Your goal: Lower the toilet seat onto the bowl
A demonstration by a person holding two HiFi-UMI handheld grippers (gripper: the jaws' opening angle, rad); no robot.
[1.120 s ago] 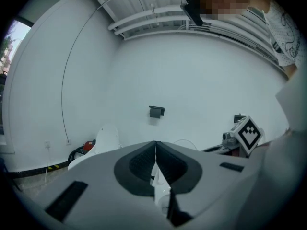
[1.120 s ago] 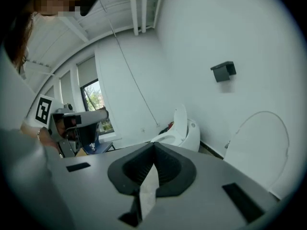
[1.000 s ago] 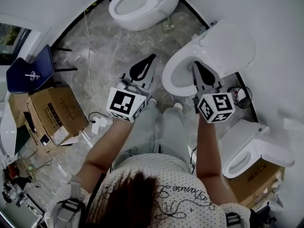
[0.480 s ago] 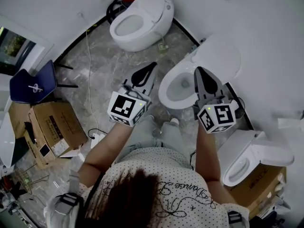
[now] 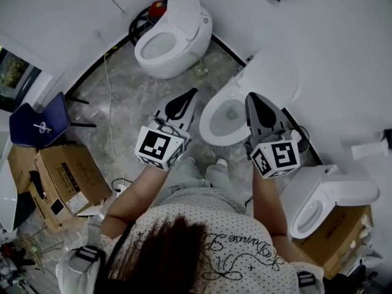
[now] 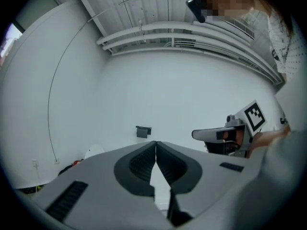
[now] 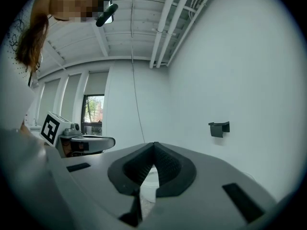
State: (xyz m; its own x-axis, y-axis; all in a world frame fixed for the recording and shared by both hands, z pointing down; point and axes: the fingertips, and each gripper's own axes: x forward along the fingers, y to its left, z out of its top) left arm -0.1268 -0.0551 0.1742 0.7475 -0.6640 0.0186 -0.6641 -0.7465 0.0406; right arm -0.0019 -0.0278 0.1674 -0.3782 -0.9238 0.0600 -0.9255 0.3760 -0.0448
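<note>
The left tongs (image 5: 190,93) and the right tongs (image 5: 250,97) are both clenched and empty, held near the bowl (image 5: 213,125) whose toilet seat (image 5: 272,75) stands raised against the wall (image 5: 343,54), with a second toilet (image 5: 168,38) beyond and a third toilet (image 5: 324,195) beside.

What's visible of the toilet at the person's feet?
The toilet is white, glossy, ceramic-looking, on the grey marbled floor against the wall. Oval bowl uncovered, dark drain at the bottom. Lid raised, leaning back toward the wall; seat not distinguishable from it. The shut right gripper overlaps its right rim in the head view; contact not shown.
</note>
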